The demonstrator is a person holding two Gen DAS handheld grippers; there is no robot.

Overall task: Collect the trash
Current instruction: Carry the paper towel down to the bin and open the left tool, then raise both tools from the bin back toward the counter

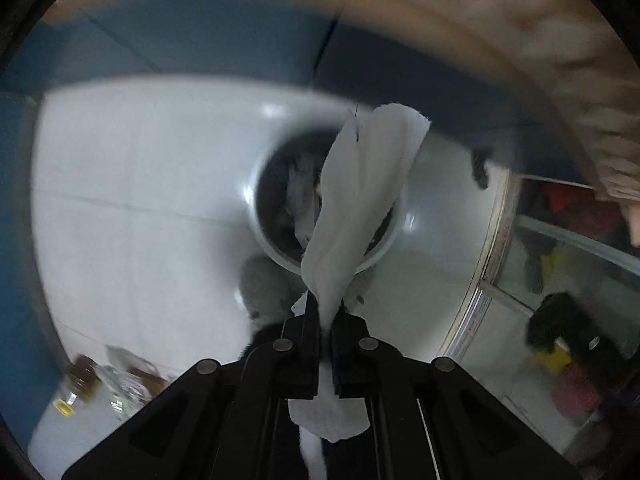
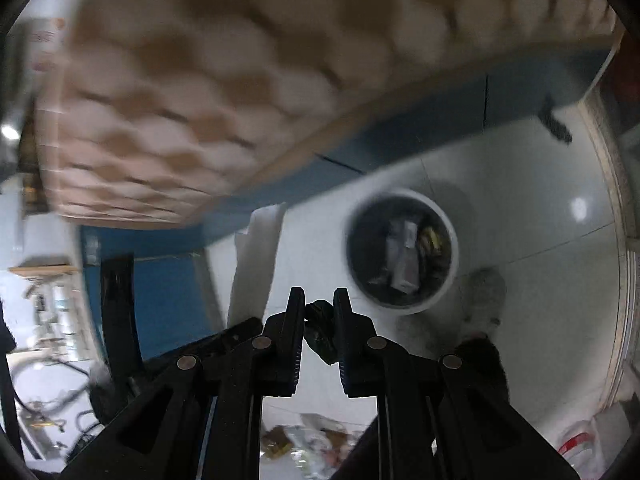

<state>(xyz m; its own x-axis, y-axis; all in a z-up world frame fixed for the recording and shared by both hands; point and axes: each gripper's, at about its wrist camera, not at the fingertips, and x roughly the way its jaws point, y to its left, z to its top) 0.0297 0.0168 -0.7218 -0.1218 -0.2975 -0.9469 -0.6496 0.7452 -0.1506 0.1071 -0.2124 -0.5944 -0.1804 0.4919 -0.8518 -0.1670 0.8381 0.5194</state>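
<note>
My left gripper (image 1: 327, 320) is shut on a long white tissue (image 1: 360, 200) that hangs forward over a round white trash bin (image 1: 394, 236) standing on the pale tiled floor. The bin holds wrappers and paper. In the right wrist view my right gripper (image 2: 319, 312) is shut on a small dark crumpled scrap (image 2: 320, 332), held above the floor to the left of the same bin (image 2: 448, 268). The white tissue (image 2: 260, 256) shows there at the left.
A blue-sided bed with a tan quilted mattress (image 2: 200, 92) runs along the top. Bottles and wrappers (image 1: 104, 380) lie on the floor at lower left. A grey slipper (image 2: 486, 296) sits beside the bin. A glass door frame (image 1: 488, 264) is at the right.
</note>
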